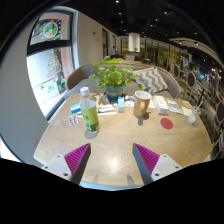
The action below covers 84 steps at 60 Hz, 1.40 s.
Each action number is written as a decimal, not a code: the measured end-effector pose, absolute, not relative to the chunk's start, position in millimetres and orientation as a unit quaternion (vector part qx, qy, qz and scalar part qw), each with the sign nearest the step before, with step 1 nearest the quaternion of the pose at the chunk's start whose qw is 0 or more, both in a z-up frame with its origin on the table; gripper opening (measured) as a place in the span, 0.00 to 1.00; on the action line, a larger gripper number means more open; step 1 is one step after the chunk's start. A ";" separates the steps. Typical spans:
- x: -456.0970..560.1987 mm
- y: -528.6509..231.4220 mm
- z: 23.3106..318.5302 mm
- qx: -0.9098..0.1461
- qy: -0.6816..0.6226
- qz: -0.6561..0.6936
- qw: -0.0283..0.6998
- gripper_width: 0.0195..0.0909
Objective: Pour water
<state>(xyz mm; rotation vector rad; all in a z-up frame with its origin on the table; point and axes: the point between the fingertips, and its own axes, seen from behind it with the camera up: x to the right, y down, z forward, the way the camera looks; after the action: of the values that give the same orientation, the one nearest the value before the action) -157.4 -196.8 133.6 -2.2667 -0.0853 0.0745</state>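
Room: open, dim-ceilinged indoor space with a large framed poster on the wall to one side and seating beyond; far detail was too small to tell.
Tabletop: pale light-wood rounded tabletop, carrying everything below, with a bare stretch just ahead of the tool.
Plant: leafy green potted plant stood at the far middle of the tabletop.
Bottle: clear plastic water bottle with a green label and white cap stood upright, beyond the tool, nearer one finger's side.
Cup: brown paper-like cup stood upright, apart from the bottle, on the other side.
Small items: a round red coaster-like disc lay just beside the cup; cards or booklets lay near the plant, unread.
Tool: tool was wide apart, its magenta pads holding nothing, well short of the bottle.
Risk, grasp: the cap appeared on; judged that pouring could not start until it was off.
Risk, tipping: a tall narrow bottle might topple if one finger nudged it before the other closed.
Risk, spill: the cup looked light; a fast tilt could overshoot its mouth and wet the nearby cards.
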 end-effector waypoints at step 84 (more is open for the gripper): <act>-255.8 53.3 215.4 -0.787 0.108 0.243 0.557 0.28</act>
<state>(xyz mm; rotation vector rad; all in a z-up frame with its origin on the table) -255.8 53.3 215.4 -1.8570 0.2550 0.5726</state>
